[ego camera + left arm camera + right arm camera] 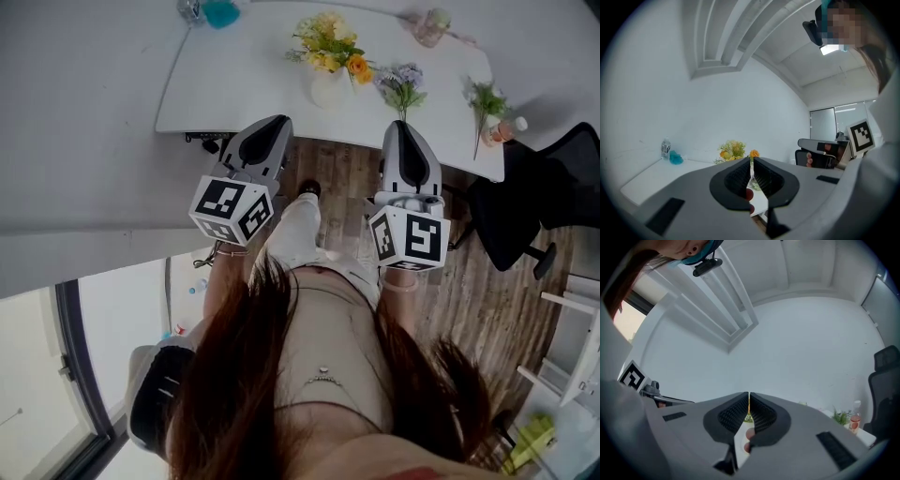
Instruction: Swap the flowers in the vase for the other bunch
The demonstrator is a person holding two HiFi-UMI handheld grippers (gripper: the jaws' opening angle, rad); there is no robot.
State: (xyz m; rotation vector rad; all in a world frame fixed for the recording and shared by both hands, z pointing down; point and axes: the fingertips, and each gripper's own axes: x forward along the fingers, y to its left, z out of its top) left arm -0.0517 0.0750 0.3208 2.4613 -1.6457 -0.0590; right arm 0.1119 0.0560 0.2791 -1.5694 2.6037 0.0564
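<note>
Two grippers, left gripper (pixel 274 124) & right gripper (pixel 397 129), jaws pinched together, empty. Ahead btwn both, a bit nearer left: vase (pixel 328 90) w/ yellow flowers (pixel 328 42), upright on table (pixel 234 84). Just ahead of right: purple bunch (pixel 401 82).

We read no words or numbers anywhere. The marker cubes (pixel 231 209) on the left gripper (pixel 269 129) and right gripper (pixel 401 131) show only black-and-white squares. The label on the bottle (pixel 665 148), ahead and left of the left gripper, is too small.

Bright, even indoor light; gripper views bend into dark fisheye corners, slightly soft
</note>
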